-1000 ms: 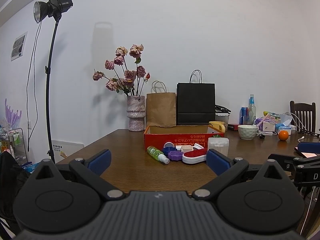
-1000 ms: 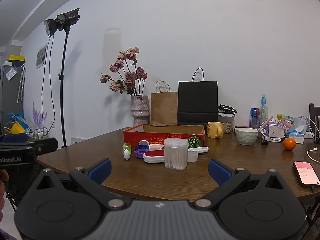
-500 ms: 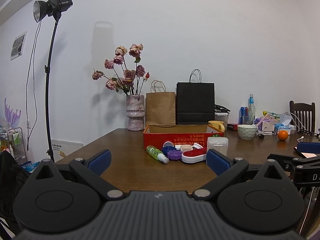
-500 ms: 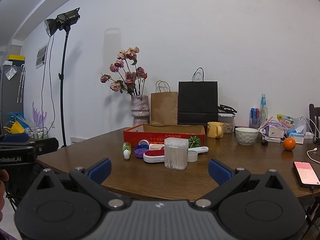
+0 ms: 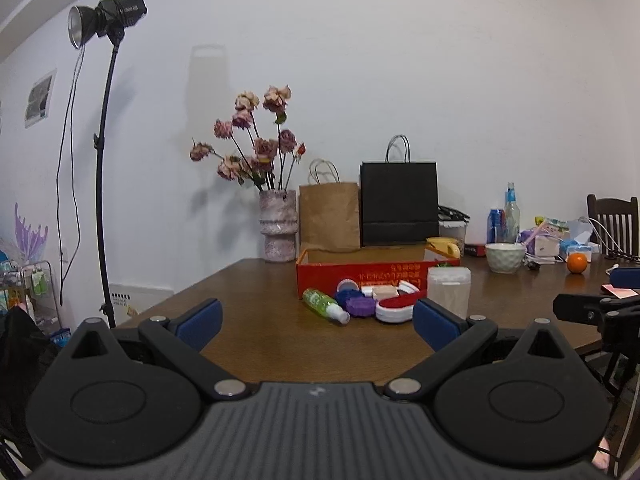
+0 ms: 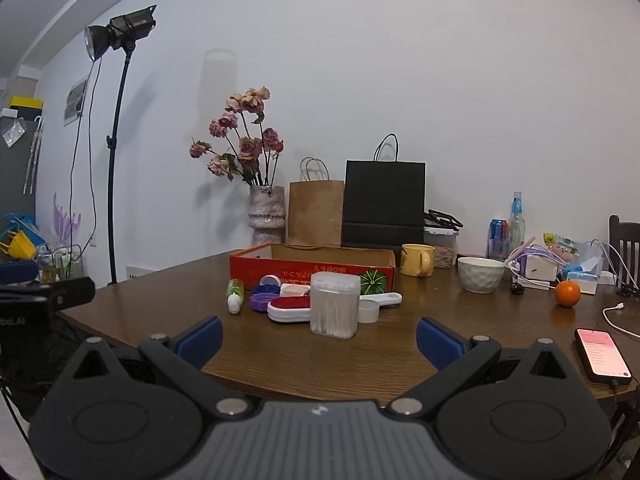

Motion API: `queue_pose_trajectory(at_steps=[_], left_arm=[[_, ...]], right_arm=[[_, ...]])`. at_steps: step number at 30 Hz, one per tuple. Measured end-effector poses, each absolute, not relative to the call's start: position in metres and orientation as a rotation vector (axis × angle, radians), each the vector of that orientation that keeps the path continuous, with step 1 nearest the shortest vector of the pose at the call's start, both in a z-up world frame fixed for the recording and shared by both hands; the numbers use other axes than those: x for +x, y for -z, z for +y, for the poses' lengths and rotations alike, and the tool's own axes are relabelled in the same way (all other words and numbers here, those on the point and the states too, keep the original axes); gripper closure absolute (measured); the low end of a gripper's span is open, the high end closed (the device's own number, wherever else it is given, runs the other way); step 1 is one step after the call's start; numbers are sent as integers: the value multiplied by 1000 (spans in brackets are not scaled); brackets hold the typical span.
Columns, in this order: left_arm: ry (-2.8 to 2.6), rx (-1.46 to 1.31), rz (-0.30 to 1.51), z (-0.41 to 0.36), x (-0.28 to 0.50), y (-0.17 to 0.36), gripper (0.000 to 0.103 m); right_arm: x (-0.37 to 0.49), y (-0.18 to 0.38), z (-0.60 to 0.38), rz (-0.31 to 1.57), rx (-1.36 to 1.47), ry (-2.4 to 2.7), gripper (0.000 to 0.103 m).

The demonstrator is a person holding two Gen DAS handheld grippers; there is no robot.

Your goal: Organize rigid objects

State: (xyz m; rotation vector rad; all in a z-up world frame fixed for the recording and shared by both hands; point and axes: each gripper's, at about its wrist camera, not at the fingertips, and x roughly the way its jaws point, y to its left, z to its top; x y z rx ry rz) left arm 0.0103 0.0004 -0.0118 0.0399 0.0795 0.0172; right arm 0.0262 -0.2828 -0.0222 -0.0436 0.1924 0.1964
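A cluster of small objects lies on the brown table [image 6: 280, 352] in front of an open red cardboard box [image 6: 312, 266]: a green spray bottle [image 6: 234, 294], purple and blue lids [image 6: 262, 300], a red and white case [image 6: 290, 308], a clear cotton swab box [image 6: 334, 310] and a white measuring scoop [image 6: 378, 304]. The same bottle [image 5: 324, 305], case [image 5: 396, 308] and swab box [image 5: 448, 290] show in the left wrist view before the red box [image 5: 360, 272]. My left gripper [image 5: 316, 320] and right gripper [image 6: 318, 336] are open and empty, short of the table's near edge.
A vase of dried roses [image 6: 266, 216], a brown bag [image 6: 316, 212] and a black bag [image 6: 384, 204] stand behind the box. A yellow mug [image 6: 418, 260], white bowl [image 6: 480, 274], orange [image 6: 567, 293], phone [image 6: 602, 354] and clutter sit right. A light stand [image 6: 116, 152] stands left.
The left wrist view has shifted very slightly; the objects sit a touch higher. The right gripper has not moved. Both stay open.
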Motion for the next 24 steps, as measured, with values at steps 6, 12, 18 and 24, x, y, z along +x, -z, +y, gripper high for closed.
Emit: queue_pose_trajectory(at_steps=[6, 12, 18, 24], left_arm=[[-32, 41, 135, -2, 42, 20, 0], [-64, 70, 159, -13, 75, 22, 0], [-76, 53, 210, -24, 112, 24, 0], [-89, 54, 249, -35, 149, 27, 0]], right_arm=[[54, 26, -286, 199, -8, -202, 0], [85, 34, -294, 228, 36, -212, 0], [121, 39, -307, 255, 70, -229, 0], [159, 39, -313, 245, 51, -232, 0]])
